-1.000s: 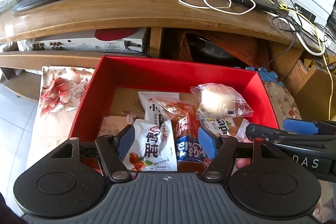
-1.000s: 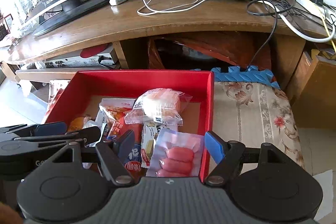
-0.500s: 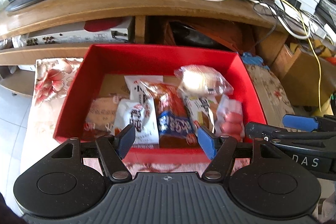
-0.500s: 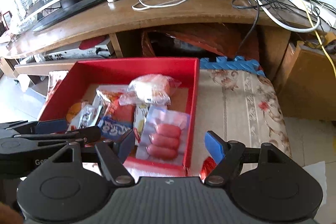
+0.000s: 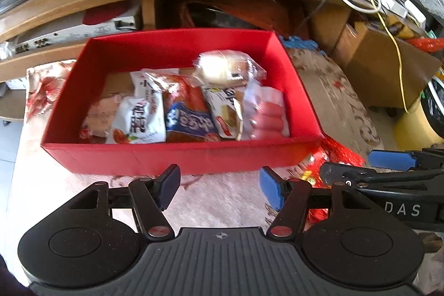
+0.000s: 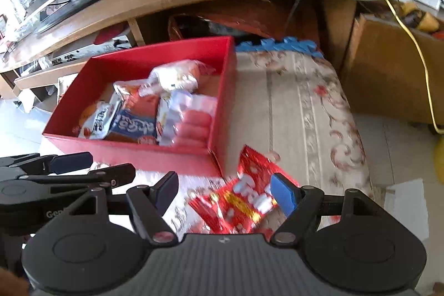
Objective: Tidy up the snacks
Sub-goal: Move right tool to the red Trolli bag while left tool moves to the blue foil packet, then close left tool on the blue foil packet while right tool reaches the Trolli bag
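Both the left gripper (image 5: 219, 186) and right gripper (image 6: 226, 192), jaws spread and empty, had been drawn back from the red box (image 5: 177, 157); a red snack packet (image 6: 241, 201) was newly revealed.

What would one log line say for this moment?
left gripper: open, empty | right gripper: open over red snack packet | red box: holds snacks
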Available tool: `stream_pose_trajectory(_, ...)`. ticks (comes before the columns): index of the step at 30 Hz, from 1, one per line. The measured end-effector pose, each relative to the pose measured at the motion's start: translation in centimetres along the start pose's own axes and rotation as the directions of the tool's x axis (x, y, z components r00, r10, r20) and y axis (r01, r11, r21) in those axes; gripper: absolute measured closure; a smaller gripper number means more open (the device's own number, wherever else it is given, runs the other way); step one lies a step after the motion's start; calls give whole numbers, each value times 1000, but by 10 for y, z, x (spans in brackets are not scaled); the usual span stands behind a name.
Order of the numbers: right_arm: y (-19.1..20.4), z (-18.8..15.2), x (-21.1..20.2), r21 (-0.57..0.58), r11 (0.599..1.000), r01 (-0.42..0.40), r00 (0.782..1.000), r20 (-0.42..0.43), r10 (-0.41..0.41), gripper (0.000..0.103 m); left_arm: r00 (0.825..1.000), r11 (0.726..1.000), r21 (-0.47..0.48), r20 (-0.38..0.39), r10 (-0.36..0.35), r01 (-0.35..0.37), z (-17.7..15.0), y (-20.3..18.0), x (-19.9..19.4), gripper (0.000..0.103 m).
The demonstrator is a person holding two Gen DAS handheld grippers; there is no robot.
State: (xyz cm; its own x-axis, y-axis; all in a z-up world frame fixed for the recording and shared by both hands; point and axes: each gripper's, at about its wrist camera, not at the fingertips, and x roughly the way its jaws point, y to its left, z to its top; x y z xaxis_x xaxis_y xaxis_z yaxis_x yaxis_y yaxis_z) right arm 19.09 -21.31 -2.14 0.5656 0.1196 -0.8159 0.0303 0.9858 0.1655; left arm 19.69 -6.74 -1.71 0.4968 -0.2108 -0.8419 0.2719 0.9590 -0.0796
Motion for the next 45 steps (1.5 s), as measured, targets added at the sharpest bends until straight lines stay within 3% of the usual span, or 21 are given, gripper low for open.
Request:
stream_pose_trajectory(6, -23, -7, 10, 121, 993, 16, 999, -46, -11, 22, 1000, 1000, -9, 6, -30, 30, 0, 1, -3, 16)
stream_pose_trajectory(16, -27, -8, 48, 285, 958, 8, 993, -112, 25, 21, 999, 999, -27, 8, -35, 35, 0, 11, -4, 15)
stream_pose_trajectory(21, -17, -4, 63, 245, 968, 51, 993, -118, -23, 10, 1000, 999, -35, 6, -31, 31, -1, 17, -4, 14)
stream_pose_trajectory(25, -12, -8, 66, 188, 981, 35, 993, -116, -13, 0, 999, 999, -28, 7, -33, 33, -2, 18, -6, 14)
stream_pose_trajectory(29, -11, -10, 66, 158, 987, 15, 994, -109, 3, 0, 1000, 999, -21, 6, -30, 30, -8, 23, -10, 13)
stream_pose_trajectory(32, 3, -16, 68, 19, 999, 43, 991, -128, -40, 0, 999, 1000, -11, -16, -30, 30, -21, 29, -15, 12)
stream_pose_trajectory(35, 22, -27, 66, -162, 982, 102, 986, -115, -121, 12, 997, 998, 26, -43, -62, 63, -36, 30, -24, 11)
stream_pose_trajectory(40, 20, -38, 48, -207, 977, 45, 989, -128, -73, 47, 981, 979, 116, -120, -152, 166, -62, 23, -39, 10)
stream_pose_trajectory(45, 16, -55, 36, -244, 970, 6, 989, -143, -43, 56, 972, 939, 276, -172, -163, 206, -78, 9, -53, 10)
